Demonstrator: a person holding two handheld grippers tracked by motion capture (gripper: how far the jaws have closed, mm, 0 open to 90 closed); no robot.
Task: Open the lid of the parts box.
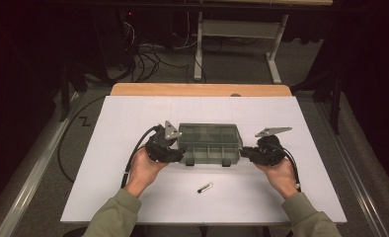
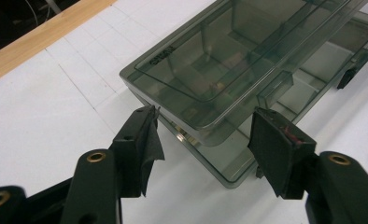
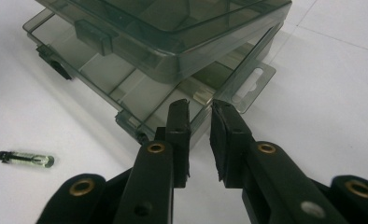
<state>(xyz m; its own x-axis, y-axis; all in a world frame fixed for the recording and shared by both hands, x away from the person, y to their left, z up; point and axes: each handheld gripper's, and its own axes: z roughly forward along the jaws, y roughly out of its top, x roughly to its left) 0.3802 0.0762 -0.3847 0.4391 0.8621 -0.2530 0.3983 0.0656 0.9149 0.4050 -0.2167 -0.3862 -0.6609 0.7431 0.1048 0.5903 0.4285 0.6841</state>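
A smoke-tinted clear plastic compartment box (image 1: 210,143) sat near the middle of the white bench (image 1: 108,148), its lid ajar above the base. The left tongs (image 2: 203,123) stood released and wide, straddling the box's near corner without pressing on it. The right tongs (image 3: 200,109) were parted only a little at the opposite end, beside the hang tab (image 3: 250,86), with nothing pinched between the pads. A small glass vial (image 1: 205,187) lay apart on the bench, nearer the person.

The box looked light and stiff but slick (thin hard plastic of this kind tends to skate under rubber pads and may crack if squeezed hard). The lid would likely flap on its hinge, so taking hold at the rim of the base, or pinching lid and base together at a corner, seemed safest.
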